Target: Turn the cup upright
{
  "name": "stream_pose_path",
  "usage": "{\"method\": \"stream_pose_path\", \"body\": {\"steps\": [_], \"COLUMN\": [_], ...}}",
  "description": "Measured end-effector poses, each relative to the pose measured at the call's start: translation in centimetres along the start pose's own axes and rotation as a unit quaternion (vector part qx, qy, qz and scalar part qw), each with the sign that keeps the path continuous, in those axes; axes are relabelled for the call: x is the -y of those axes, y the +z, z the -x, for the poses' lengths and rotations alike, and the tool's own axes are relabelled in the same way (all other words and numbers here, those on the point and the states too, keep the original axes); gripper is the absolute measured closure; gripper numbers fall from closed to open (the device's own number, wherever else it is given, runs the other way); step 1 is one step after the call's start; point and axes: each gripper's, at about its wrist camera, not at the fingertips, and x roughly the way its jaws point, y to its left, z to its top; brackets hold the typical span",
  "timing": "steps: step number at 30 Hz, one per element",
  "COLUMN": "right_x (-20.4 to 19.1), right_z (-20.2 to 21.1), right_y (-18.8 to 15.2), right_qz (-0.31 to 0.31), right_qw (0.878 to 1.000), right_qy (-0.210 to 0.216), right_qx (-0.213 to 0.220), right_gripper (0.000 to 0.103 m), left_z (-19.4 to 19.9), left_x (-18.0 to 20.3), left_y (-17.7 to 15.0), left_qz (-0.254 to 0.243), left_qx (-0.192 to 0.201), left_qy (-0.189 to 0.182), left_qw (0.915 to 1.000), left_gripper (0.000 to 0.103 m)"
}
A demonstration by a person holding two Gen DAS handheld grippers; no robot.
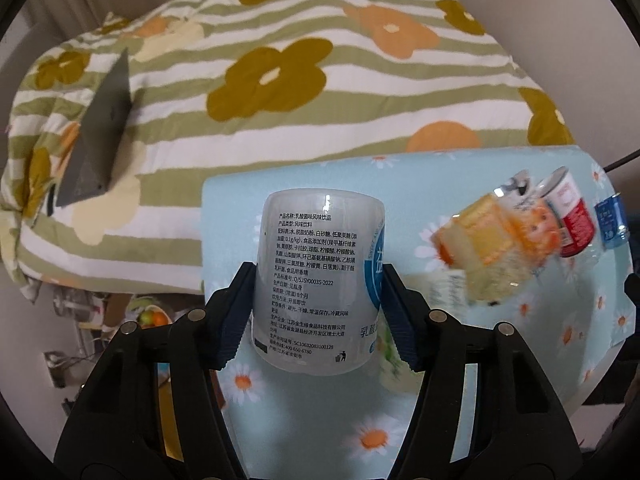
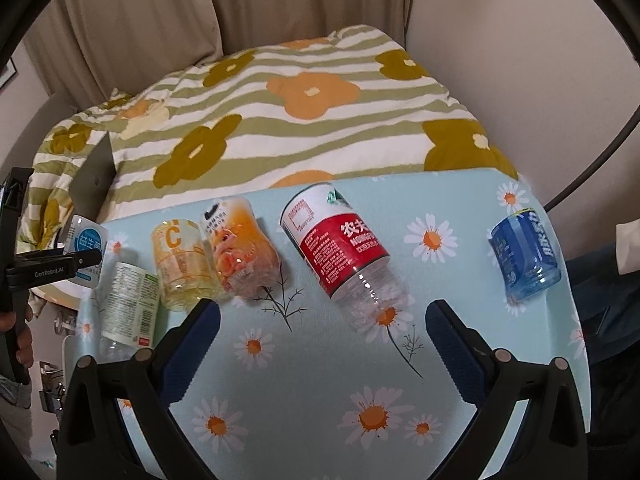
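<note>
Daisy tablecloth (image 1: 500, 360) below; left claw (image 1: 318, 312) clamps white cup (image 1: 318, 280)

Cups (image 2: 335, 240) on table (image 2: 304, 380), before bed (image 2: 312, 128)

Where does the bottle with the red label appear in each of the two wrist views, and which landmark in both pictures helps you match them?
Left wrist view: the red-label bottle is far right, blurred, on the daisy tablecloth, past the orange bottle.
Right wrist view: it is near the centre, lying tilted on the tablecloth beyond the open right gripper.
Shared landmark: the small blue bottle, just to its right in both.
</note>
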Motion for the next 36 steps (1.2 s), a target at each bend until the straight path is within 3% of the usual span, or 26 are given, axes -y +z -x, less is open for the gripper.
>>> {"method": "stream_pose_path", "body": {"steps": [8,16,26,36], "right_x": [2.4,6.1,11.1,13.4], "right_z": [4.0,6.8,6.8,4.2], "right_y": [-0.5,-2.6,-6.3,-8.7], "right_qz": [0.019,0.048,0.055,0.048], "right_qw": [0.999,0.996,0.996,0.997], "right_qy": [0.027,0.053,0.065,0.065], "right_qx": [0.034,0.051,0.038,0.007], "right_gripper": [0.000,0.000,0.000,0.000], "left_z": [6.3,8.2,3.9,-1.1], "left_x": [4.8,13.2,22.2,24.1], "left_y": [-3.1,-8.2,-13.4,-16.1], "left_qz": [0.014,0.017,0.033,0.045], "left_qx": [0.039,0.042,0.008,-0.026], "left_qy": [0.007,-0.017,-0.067,-0.065], "left_qw": [0.9991,0.9988,0.9971,0.9965], "left_gripper": [0.037,0.037,0.037,0.037]}}
